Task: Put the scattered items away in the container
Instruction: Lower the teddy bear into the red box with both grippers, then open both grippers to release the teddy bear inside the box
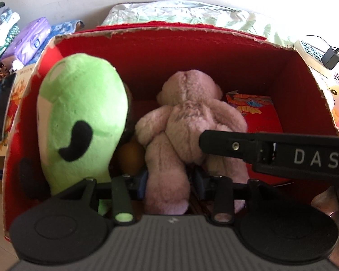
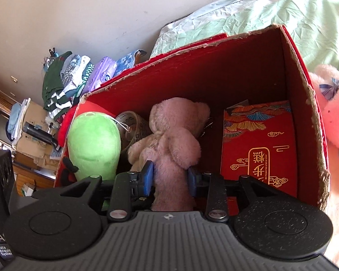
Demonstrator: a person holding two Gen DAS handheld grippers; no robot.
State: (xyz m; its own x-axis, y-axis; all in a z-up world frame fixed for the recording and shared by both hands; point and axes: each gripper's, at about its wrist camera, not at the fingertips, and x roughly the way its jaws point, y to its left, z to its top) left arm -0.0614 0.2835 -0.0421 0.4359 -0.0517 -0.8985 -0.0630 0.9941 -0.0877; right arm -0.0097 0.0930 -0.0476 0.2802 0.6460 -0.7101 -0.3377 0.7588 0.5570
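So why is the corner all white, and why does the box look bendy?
Left wrist view: bright light washes the upper right corner white, past the red box. Both views: the fisheye lens bends the box's straight edges. Right wrist view: the pink teddy looks sharp and evenly lit.

Bright daylight from the right, blown-out highlights, fisheye-curved edges, soft focus

Hidden and cut-off parts inside the red box [image 1: 192,52]

The pink bear's [image 1: 187,122] face is turned away; an orange round thing [image 1: 130,158] and a tape roll [image 2: 133,124] are mostly covered by plush.
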